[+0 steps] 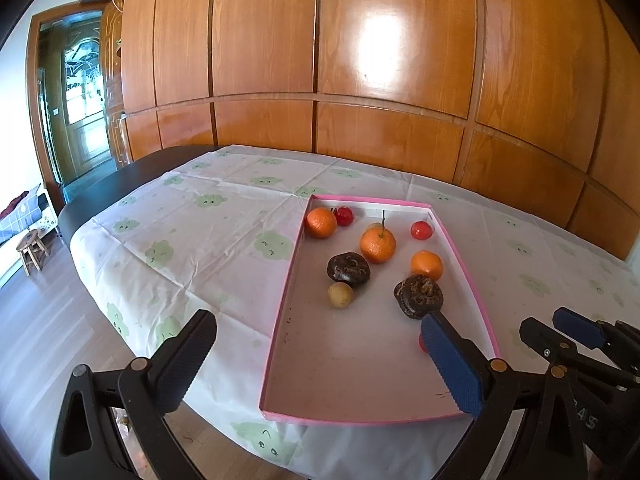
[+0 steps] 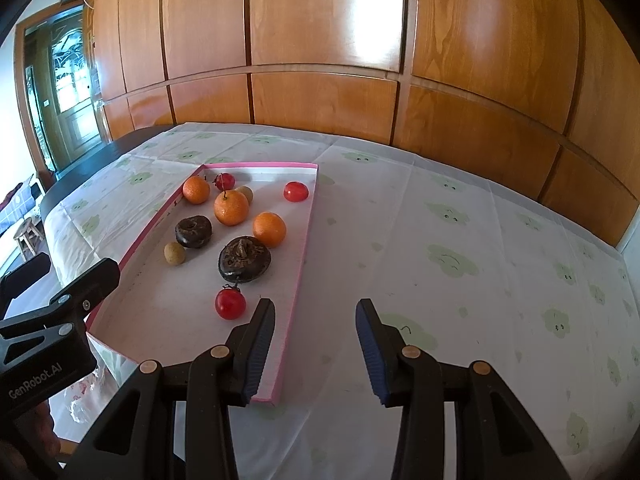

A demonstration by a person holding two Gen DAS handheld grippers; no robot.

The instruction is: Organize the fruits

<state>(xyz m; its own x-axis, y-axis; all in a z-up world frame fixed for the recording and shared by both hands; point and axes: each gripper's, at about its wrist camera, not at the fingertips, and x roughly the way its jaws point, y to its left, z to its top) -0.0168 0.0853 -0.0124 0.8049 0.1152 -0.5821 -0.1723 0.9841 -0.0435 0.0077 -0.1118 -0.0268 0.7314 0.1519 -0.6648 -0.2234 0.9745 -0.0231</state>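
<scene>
Right wrist, pink tray (image 2: 224, 167) lengthwise away, fruits inside

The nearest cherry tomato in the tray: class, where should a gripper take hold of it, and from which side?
Grip the cherry tomato across its round red middle, coming from above. Its stem points up toward the dark fruit, so avoid pinching there.

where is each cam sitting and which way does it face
Left wrist: on the left gripper, at the tray's near left corner, facing the wardrobe; its own open fingers and the right gripper show.
Right wrist: on the right gripper, astride the tray's right rim, same heading; its open fingers and the left gripper's finger show at left.
Shared: tray, fruits, tablecloth, wardrobe.
</scene>
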